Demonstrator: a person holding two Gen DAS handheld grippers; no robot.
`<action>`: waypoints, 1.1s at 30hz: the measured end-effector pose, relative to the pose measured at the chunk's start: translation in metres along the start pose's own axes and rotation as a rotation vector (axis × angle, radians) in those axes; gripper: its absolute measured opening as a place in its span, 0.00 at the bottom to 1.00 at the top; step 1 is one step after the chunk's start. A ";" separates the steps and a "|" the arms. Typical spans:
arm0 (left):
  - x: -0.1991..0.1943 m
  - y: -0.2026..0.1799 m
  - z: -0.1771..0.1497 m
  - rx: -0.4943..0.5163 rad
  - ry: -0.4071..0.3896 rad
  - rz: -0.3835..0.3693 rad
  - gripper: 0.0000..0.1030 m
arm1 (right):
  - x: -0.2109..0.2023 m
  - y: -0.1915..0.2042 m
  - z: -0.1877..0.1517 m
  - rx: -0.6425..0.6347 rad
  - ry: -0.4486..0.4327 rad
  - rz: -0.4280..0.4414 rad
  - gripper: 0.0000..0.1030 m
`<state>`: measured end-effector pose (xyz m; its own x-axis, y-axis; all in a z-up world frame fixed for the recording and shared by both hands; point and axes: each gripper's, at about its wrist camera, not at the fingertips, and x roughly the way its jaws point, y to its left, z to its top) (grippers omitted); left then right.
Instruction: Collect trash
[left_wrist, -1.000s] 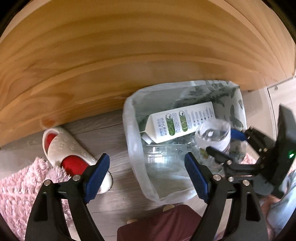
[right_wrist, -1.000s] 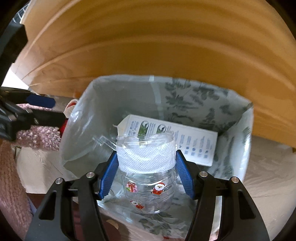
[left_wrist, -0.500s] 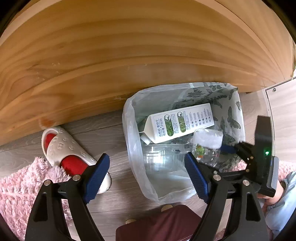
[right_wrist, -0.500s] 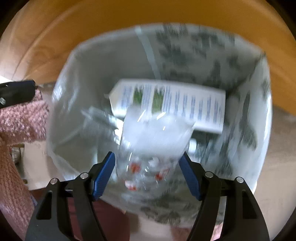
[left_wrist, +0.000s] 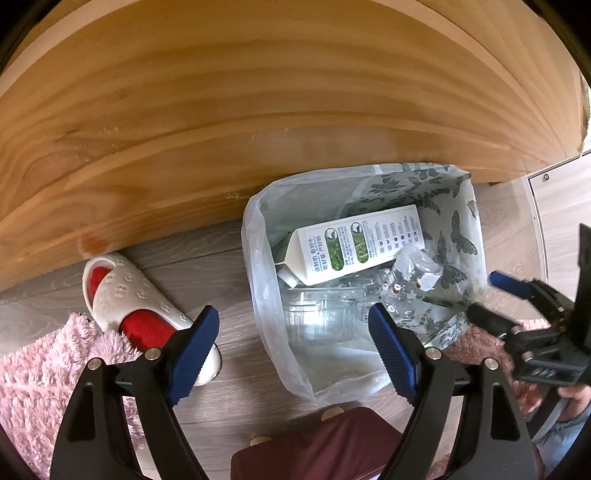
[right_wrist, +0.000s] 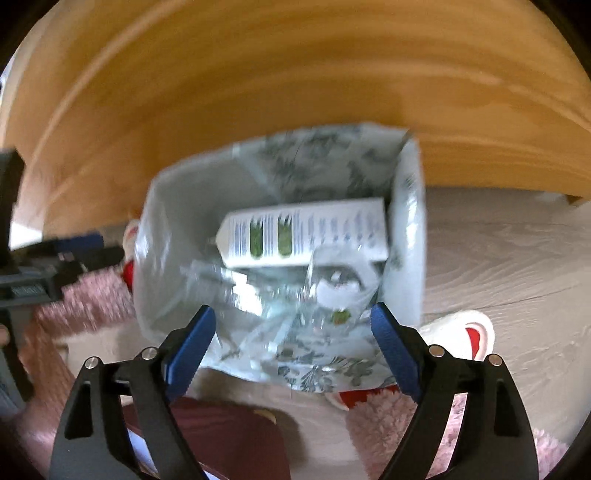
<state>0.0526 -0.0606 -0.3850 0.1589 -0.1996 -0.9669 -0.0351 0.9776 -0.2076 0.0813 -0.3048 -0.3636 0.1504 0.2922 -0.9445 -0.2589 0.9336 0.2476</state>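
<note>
Right gripper (right_wrist: 291, 338): jaws just opened wide, nothing between them.
Left gripper (left_wrist: 293, 349): spread, empty.
Clear plastic bottle (left_wrist: 404, 280): lies in lined bin (left_wrist: 258, 280) (beside milk carton (left_wrist: 356, 245)).

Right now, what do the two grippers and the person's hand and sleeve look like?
The left gripper and the right gripper match: black angular plastic fingers with silver screws, tipped with ribbed blue pads. Seen from the left wrist view, the right gripper's black body carries a small white printed label. The hand holding it emerges from a light blue-grey sleeve.
</note>
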 end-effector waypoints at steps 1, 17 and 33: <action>0.000 0.000 0.000 0.001 0.000 0.000 0.78 | -0.005 -0.003 0.000 0.006 -0.013 -0.007 0.86; -0.009 -0.002 -0.003 0.019 -0.041 0.014 0.86 | -0.005 0.011 -0.009 -0.069 -0.026 -0.103 0.92; -0.033 -0.011 -0.008 0.054 -0.152 -0.034 0.93 | -0.018 0.018 -0.009 -0.050 -0.092 -0.136 0.92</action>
<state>0.0395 -0.0654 -0.3525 0.3071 -0.2242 -0.9249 0.0248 0.9734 -0.2278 0.0651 -0.2953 -0.3442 0.2733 0.1836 -0.9442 -0.2768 0.9551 0.1056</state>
